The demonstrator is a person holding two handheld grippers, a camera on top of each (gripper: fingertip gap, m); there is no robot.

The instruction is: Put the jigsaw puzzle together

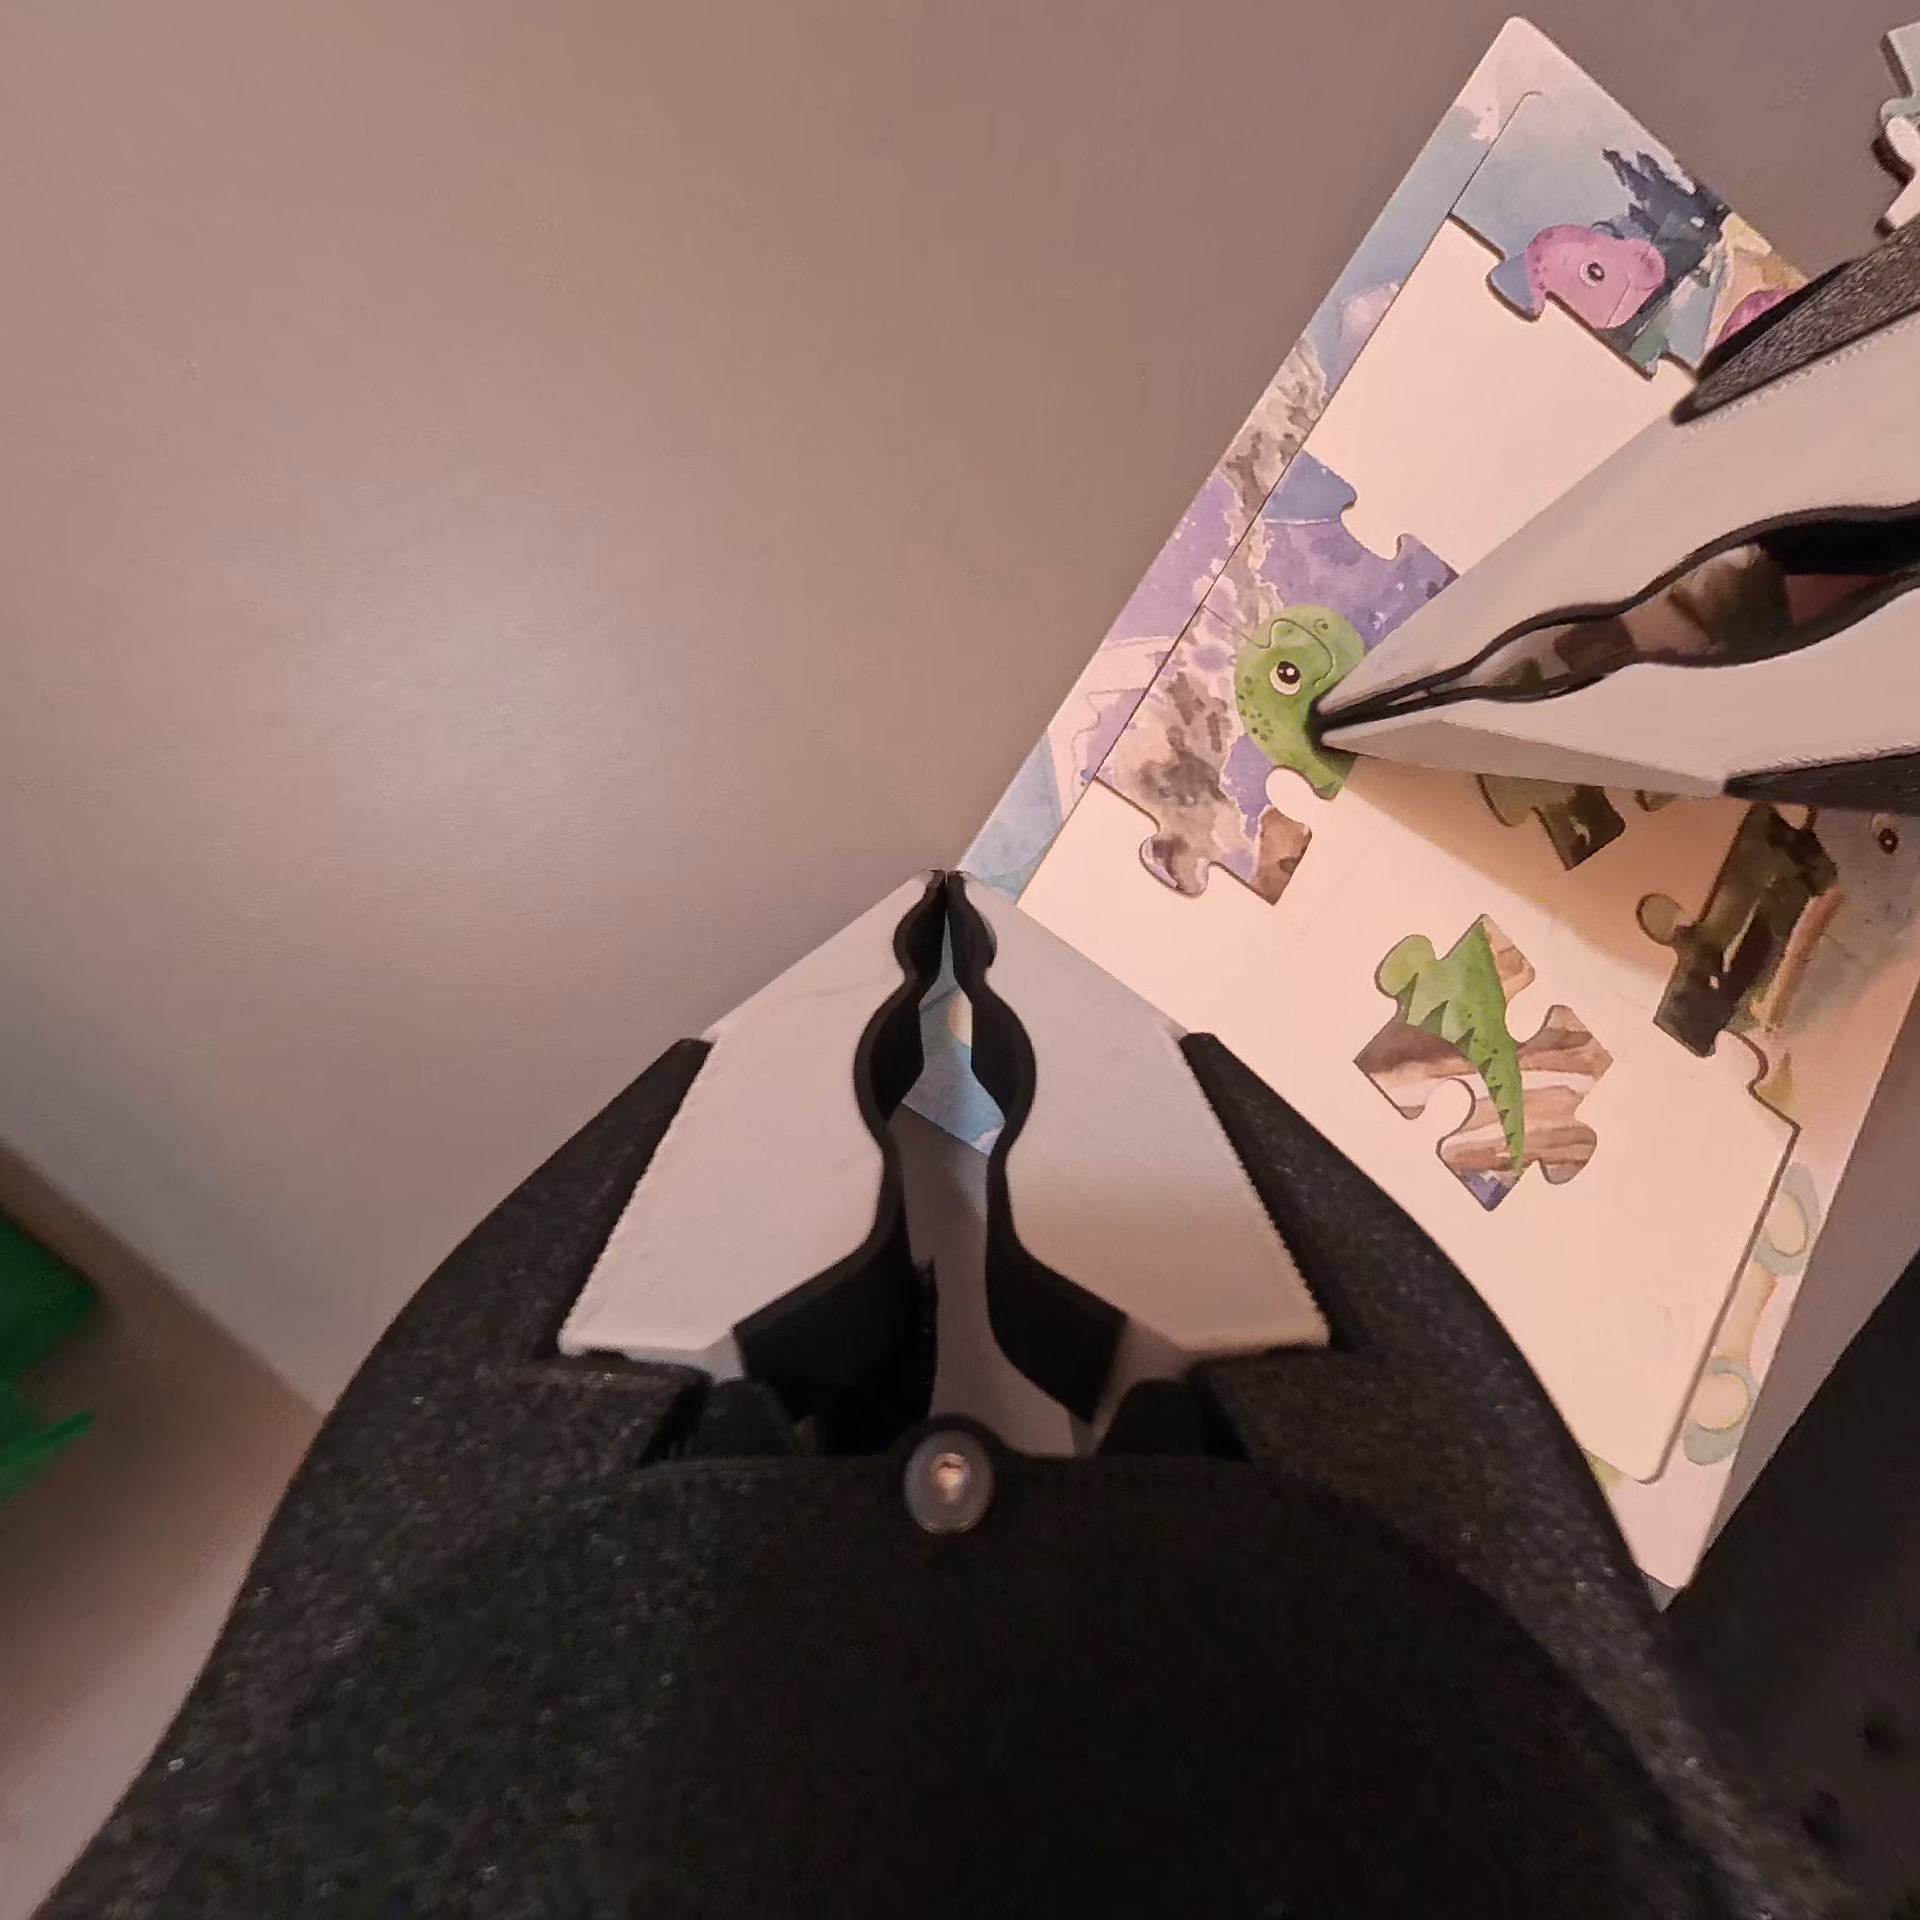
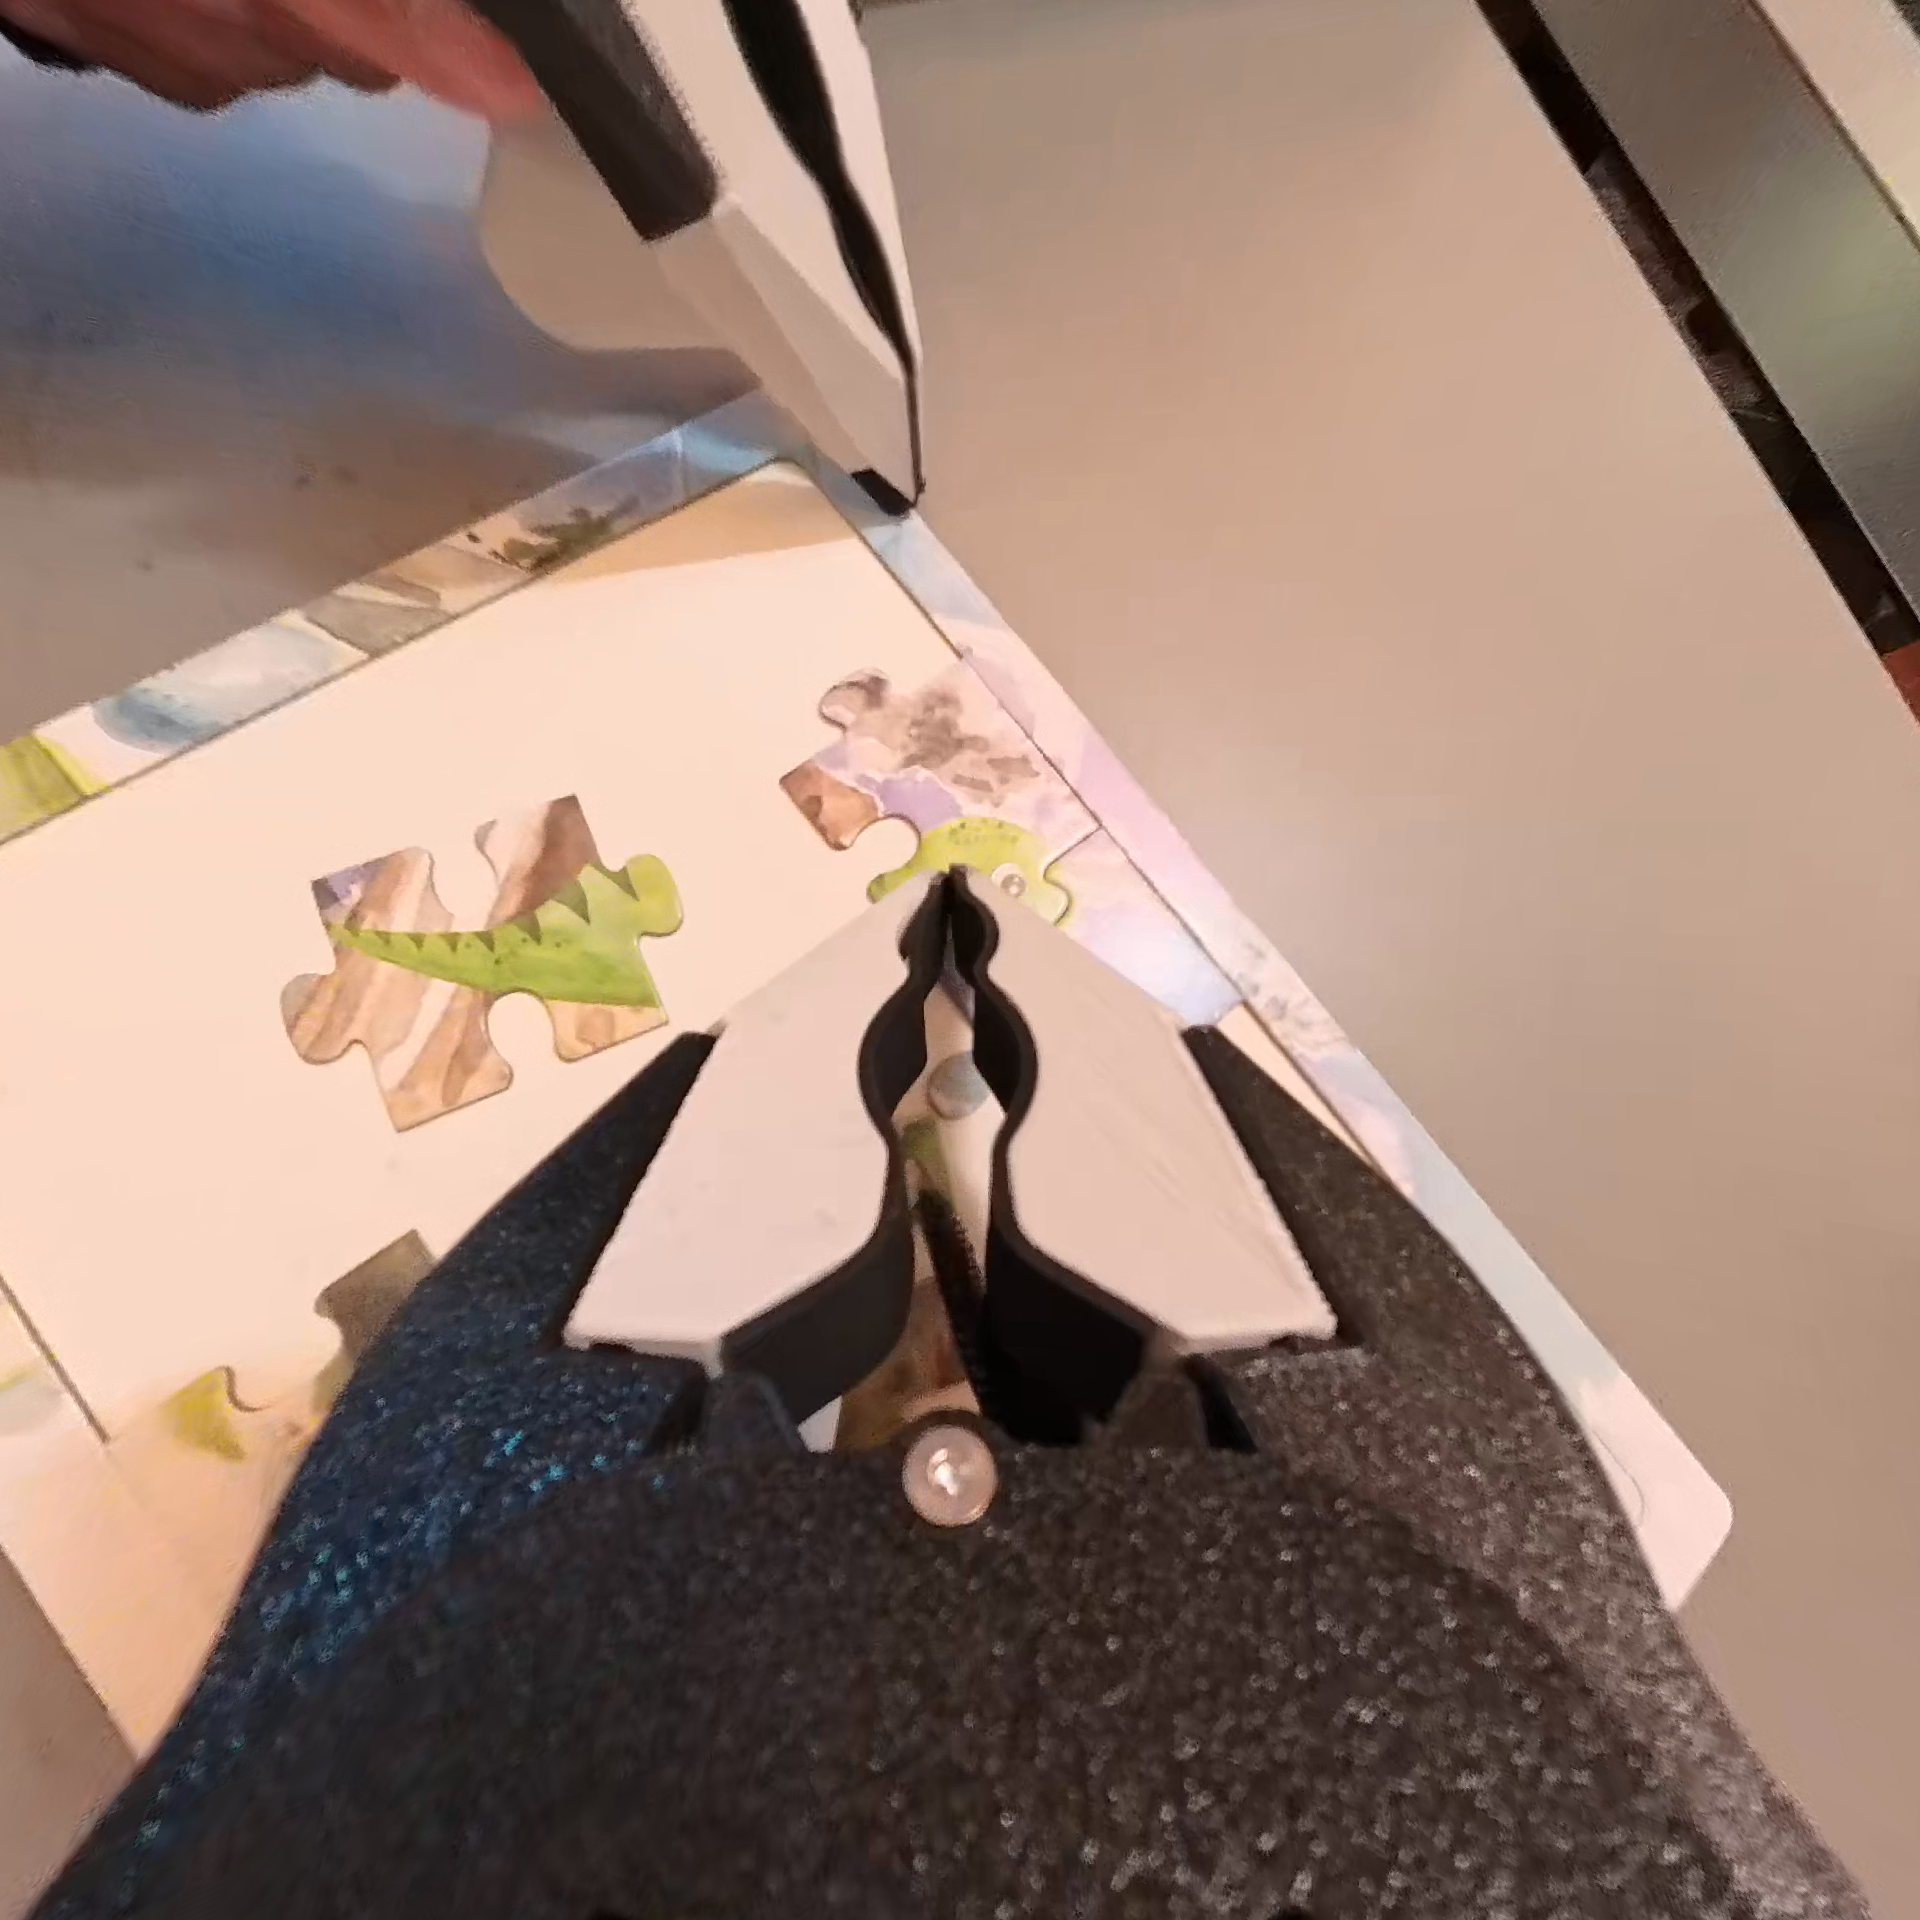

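While its tips press together with nothing between them, the left gripper sits at the corner of the puzzle tray, its tips touching or just above the tray's printed border. The tray lies flat on a beige table. To the right, a piece with a green dinosaur head sits against the tray's edge among neighbouring placed pieces. The right gripper has its tips closed and resting on that head piece; whether it pinches the piece or only presses on it cannot be told. A loose piece with a green spiked tail lies alone on the tray's bare white floor, apart from the others. Farther right, darker pieces lie partly under the right gripper.
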